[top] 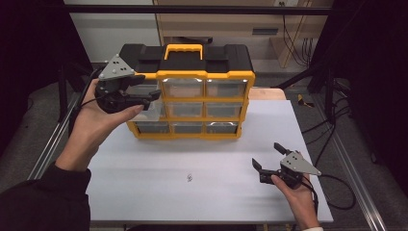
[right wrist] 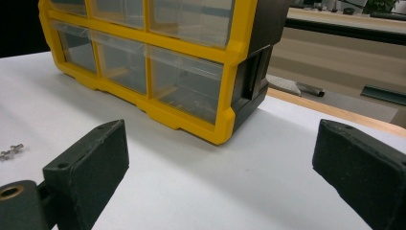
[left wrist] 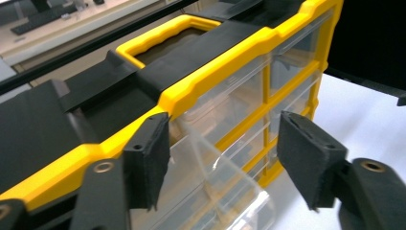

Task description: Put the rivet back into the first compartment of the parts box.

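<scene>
A yellow and black organizer box (top: pixel 192 96) with clear drawers stands at the back of the white table (top: pixel 216 154). My left gripper (top: pixel 155 96) hovers at the box's upper left corner, held sideways in the hand. In the left gripper view its jaws (left wrist: pixel 225 158) stand apart over a clear drawer (left wrist: pixel 230 196) that sticks out of the yellow frame (left wrist: pixel 215 72); the pads do not touch it. My right gripper (top: pixel 267 155) rests low near the table's front right, open and holding nothing. Its view (right wrist: pixel 220 163) looks at the box's lower right corner (right wrist: pixel 227 124).
A few small metal screws (top: pixel 189 178) lie on the table in front of the box, also visible as screws (right wrist: pixel 12 151) at the left of the right gripper view. A yellow carry handle (top: pixel 183 49) tops the box. Cables (top: pixel 337 187) trail off the table's right edge.
</scene>
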Demonstrator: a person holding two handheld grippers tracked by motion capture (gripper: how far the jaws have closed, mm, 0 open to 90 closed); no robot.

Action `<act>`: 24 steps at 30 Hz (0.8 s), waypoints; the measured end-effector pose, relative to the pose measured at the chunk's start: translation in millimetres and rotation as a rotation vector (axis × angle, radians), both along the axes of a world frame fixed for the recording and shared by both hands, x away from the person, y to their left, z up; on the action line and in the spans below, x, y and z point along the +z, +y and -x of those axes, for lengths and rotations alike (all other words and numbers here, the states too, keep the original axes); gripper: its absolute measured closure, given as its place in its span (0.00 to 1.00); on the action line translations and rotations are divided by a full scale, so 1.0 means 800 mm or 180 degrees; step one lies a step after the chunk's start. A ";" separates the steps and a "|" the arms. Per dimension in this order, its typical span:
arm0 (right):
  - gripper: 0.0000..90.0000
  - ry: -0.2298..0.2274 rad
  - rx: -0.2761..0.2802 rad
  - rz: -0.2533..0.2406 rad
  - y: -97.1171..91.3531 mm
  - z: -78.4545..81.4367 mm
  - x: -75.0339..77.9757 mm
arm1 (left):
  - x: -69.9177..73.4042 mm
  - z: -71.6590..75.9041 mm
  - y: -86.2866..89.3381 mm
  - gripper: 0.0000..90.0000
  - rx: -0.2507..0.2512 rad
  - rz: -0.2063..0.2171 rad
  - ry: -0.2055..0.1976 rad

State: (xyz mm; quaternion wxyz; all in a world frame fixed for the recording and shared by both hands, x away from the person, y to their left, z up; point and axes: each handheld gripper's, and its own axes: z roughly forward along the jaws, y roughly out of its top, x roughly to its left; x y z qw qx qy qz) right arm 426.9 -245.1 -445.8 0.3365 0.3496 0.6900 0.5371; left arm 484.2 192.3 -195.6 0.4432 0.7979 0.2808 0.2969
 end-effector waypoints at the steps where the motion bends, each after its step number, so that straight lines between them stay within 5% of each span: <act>1: 0.06 0.0001 0.0000 0.0002 0.000 0.000 0.000 | -0.001 0.002 -0.003 0.36 -0.0019 0.0000 -0.0015; 8: 0.06 -0.0007 -0.0002 0.0008 -0.001 0.000 0.000 | -0.011 0.014 -0.026 0.24 -0.0217 -0.0012 -0.0006; 24: 0.06 -0.0001 -0.0005 0.0000 0.000 0.001 0.001 | -0.074 0.042 -0.090 0.14 -0.0678 -0.0087 0.0215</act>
